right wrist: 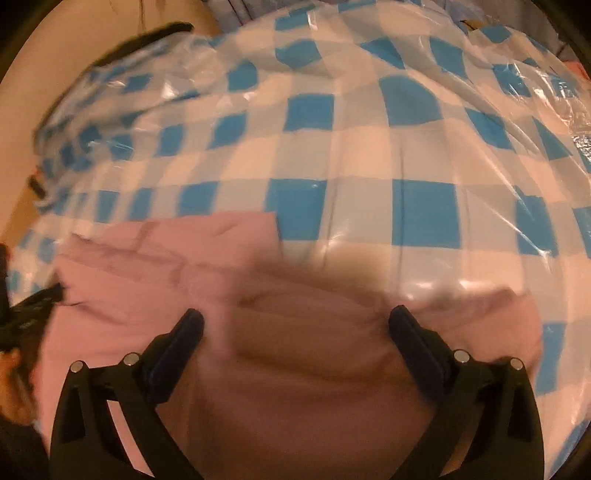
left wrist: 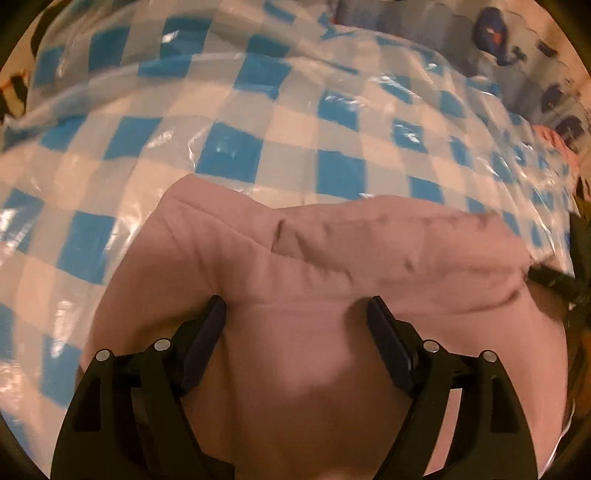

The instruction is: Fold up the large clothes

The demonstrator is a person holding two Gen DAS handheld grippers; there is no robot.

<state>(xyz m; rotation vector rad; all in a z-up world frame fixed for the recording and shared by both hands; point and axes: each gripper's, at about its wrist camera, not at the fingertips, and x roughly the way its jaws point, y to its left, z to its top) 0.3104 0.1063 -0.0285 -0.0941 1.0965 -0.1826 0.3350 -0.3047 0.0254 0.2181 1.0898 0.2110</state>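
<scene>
A pink garment (left wrist: 314, 258) lies folded on a blue-and-white checked cover (left wrist: 229, 155) under clear plastic. Its folded edge runs across the middle of the left wrist view. My left gripper (left wrist: 295, 302) is open just above the pink cloth, which spreads beneath and between its fingers (left wrist: 205, 332) without being pinched. In the right wrist view the same garment (right wrist: 166, 258) is blurred. My right gripper (right wrist: 295, 314) stands wide open over it, nothing pressed between the pads. The garment's lower part is hidden behind both grippers.
The checked cover (right wrist: 369, 155) is wrinkled and shiny and fills most of both views. A pale fabric printed with dark blue shapes (left wrist: 495, 33) lies at the back right. A black strap (right wrist: 155, 33) lies at the cover's far left edge. A dark object (left wrist: 554, 284) pokes in beside the garment.
</scene>
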